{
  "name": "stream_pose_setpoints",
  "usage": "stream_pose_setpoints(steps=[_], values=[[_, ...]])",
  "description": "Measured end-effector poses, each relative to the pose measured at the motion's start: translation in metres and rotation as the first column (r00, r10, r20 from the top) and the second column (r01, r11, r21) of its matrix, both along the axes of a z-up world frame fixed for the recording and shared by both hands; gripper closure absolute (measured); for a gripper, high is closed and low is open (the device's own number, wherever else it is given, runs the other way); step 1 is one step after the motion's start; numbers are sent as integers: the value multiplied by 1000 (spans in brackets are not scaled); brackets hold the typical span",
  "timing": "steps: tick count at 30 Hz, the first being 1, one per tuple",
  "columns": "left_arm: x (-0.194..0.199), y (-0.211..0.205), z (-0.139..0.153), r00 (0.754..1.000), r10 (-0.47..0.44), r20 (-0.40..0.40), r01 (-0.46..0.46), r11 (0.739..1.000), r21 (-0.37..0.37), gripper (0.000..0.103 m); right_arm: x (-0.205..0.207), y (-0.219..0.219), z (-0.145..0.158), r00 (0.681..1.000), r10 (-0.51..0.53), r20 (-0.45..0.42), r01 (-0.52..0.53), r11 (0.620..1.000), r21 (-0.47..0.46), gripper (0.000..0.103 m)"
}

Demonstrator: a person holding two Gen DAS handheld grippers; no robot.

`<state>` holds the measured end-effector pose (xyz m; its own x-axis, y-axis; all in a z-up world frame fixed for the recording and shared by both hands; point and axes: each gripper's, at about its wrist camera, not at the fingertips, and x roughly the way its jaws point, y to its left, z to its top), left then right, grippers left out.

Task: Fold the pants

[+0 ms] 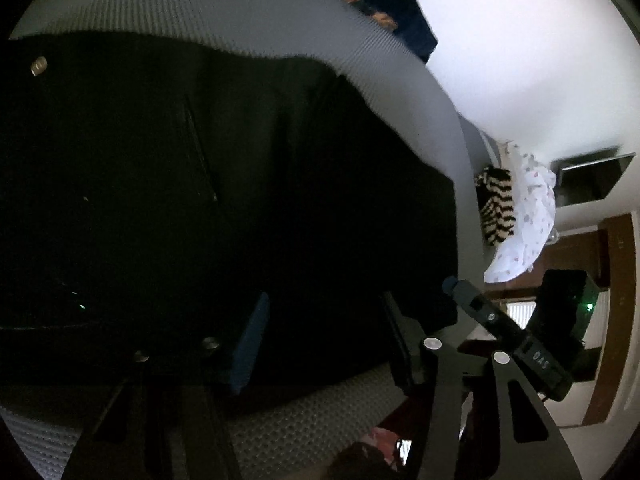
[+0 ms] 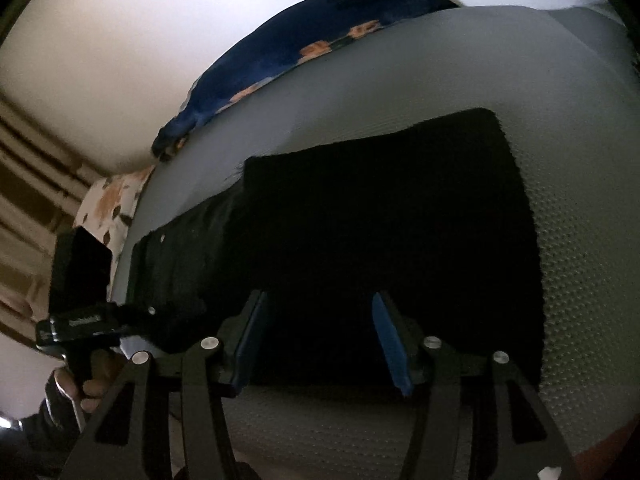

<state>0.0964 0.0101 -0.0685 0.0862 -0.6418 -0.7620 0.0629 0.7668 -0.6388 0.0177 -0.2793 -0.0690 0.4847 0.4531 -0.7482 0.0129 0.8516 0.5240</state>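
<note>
- Black pants (image 2: 384, 240) are seen spread flat on a grey, dimple-textured mattress (image 2: 580, 280); a folded-over layer is seen on top in the right wrist view, its far edge lying across the mattress.
- In the left wrist view the pants (image 1: 200, 180) fill most of the frame, and a round metal button (image 1: 39, 66) is seen near the upper left.
- The right hand-held gripper (image 2: 320, 340) is held open, its blue-padded fingers (image 2: 390, 340) spread wide over the near edge of the pants, with nothing between them.
- The left hand-held gripper (image 1: 320, 344) is likewise seen open above the pants, one blue pad (image 1: 250, 348) being visible and the other finger lying in shadow.
- The right hand-held gripper (image 1: 508, 332) is also seen from the left wrist view, and white letters on its body are read as "DAS".
- The left hand-held gripper (image 2: 80, 322) is seen at the left edge of the right wrist view; a pale label on it is too blurred to be read.
- A dark blue cloth (image 2: 300, 52) with orange flowers is seen at the mattress's far edge.
- A black-and-white striped cloth (image 1: 496, 204) is seen beside a white printed one (image 1: 528, 220).
</note>
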Motion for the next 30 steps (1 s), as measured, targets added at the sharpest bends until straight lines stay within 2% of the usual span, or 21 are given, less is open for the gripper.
stream_pose_setpoints(steps=[4, 5, 6, 7, 8, 9, 12, 17, 20, 23, 25, 27, 28, 30], values=[[-3, -14, -8, 1000, -26, -13, 27, 1000, 12, 49, 4, -7, -5, 1000, -18, -6, 18, 1000, 13, 50], [-3, -18, -8, 999, -36, 3, 36, 999, 18, 53, 5, -9, -7, 1000, -23, -9, 23, 1000, 11, 50], [-4, -21, -7, 999, -46, 21, 45, 999, 29, 60, 5, -9, -8, 1000, -25, -11, 25, 1000, 11, 50], [-5, -26, -7, 997, -67, 33, 66, 997, 47, 84, 7, -7, -9, 1000, -28, -13, 28, 1000, 9, 50], [-7, -31, -12, 995, -97, 23, 96, 994, 51, 89, 8, -8, -11, 999, -32, -18, 32, 999, -1, 50], [-11, -33, -14, 995, -104, 14, 103, 994, 48, 90, 8, -9, -12, 999, -38, -24, 38, 999, -20, 50], [-22, -33, -8, 990, -116, 74, 111, 991, 80, 90, 7, -13, -14, 999, -44, -28, 41, 996, -76, 50], [-25, -33, -10, 989, -121, 84, 113, 989, 94, 90, 2, -12, -26, 999, -16, -40, 9, 986, -167, 51], [-24, -43, 1, 976, -160, 148, 134, 976, 171, 84, 5, -4, -26, 999, 9, -33, -16, 974, -225, 50], [-24, -47, 18, 945, -196, 261, 132, 961, 243, 81, 11, -2, -18, 1000, 18, -4, -19, 969, -246, 50], [-20, -50, 31, 913, -213, 348, 112, 951, 289, 80, 19, -4, -11, 999, 8, 33, 1, 962, -275, 50], [-11, -58, 39, 876, -233, 422, 96, 942, 321, 74, 30, -7, -7, 998, -6, 60, 25, 949, -315, 50], [-4, -64, 42, 858, -241, 453, 87, 938, 334, 67, 38, -8, -6, 998, -9, 66, 30, 944, -328, 50], [11, -73, 44, 837, -247, 488, 76, 936, 343, 64, 54, -11, -6, 996, -21, 87, 52, 930, -364, 51]])
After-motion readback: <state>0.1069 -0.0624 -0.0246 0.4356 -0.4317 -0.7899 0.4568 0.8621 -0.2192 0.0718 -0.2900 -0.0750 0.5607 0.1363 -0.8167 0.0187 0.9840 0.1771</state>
